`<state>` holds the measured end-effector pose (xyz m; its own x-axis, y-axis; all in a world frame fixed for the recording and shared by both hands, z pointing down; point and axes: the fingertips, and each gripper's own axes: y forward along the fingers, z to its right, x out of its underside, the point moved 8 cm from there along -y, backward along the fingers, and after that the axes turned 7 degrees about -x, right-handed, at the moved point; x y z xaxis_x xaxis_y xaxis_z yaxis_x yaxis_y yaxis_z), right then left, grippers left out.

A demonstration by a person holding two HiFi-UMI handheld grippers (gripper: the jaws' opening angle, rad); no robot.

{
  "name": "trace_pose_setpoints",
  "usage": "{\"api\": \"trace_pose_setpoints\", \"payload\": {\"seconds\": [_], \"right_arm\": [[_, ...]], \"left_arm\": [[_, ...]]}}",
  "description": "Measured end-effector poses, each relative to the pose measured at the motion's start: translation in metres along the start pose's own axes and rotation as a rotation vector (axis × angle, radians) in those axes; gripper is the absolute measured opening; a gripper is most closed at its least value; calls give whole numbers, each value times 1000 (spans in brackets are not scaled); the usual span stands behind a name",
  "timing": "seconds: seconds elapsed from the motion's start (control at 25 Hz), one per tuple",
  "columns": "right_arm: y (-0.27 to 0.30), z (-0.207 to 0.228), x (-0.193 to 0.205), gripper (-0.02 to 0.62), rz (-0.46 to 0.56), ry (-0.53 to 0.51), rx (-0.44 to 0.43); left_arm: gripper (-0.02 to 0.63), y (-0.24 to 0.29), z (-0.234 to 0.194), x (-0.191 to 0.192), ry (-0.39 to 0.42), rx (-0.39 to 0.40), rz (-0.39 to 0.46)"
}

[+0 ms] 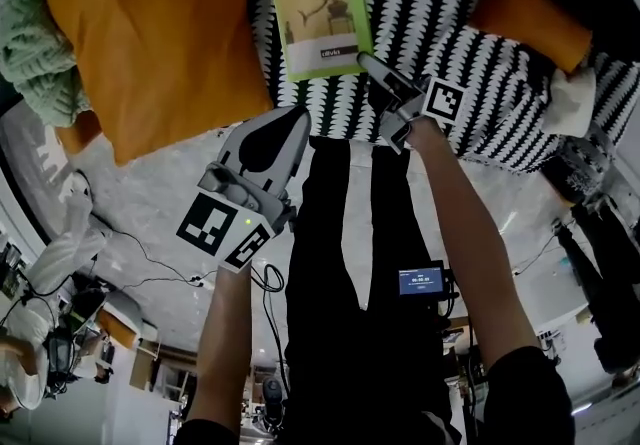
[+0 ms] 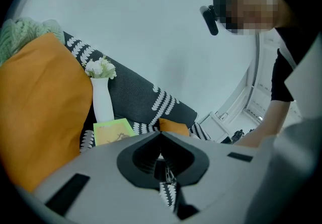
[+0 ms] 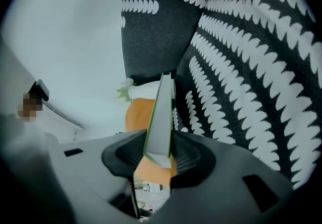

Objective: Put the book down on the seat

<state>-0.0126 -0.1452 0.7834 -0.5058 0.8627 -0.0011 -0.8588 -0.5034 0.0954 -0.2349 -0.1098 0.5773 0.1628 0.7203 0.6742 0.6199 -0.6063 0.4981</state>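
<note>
A thin green book (image 1: 320, 11) with a beige cover picture hangs over the black-and-white patterned seat (image 1: 470, 83). My right gripper (image 1: 374, 65) is shut on its near right corner. In the right gripper view the book (image 3: 160, 117) stands edge-on between the jaws, clamped by both pads. Whether the book touches the seat I cannot tell. My left gripper (image 1: 288, 121) hangs lower left of the book, off the seat's front edge, jaws together with nothing in them. The left gripper view shows its tips (image 2: 161, 140) meeting, with the book (image 2: 113, 131) lying beyond.
A big orange cushion (image 1: 150, 33) fills the seat's left, with a green knit throw (image 1: 30, 43) beside it. A smaller orange cushion (image 1: 525, 13) lies at the right. A white vase with flowers (image 2: 102, 99) stands behind the book. My dark legs (image 1: 350, 263) are below.
</note>
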Motion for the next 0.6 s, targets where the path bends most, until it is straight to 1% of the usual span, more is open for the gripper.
{"api": "trace_pose_setpoints", "payload": {"seconds": [0.12, 0.28, 0.4, 0.6], "right_arm": [[5, -6, -2, 158, -12, -3, -2], [11, 9, 3, 158, -26, 9, 18], [12, 18, 3, 158, -34, 8, 18], [3, 16, -1, 158, -38, 19, 28]], "left_arm": [[12, -5, 3, -6, -2, 3, 8], [12, -3, -7, 2, -10, 5, 2], [12, -1, -10, 8, -10, 4, -1], [12, -1, 0, 8, -18, -8, 3]]}}
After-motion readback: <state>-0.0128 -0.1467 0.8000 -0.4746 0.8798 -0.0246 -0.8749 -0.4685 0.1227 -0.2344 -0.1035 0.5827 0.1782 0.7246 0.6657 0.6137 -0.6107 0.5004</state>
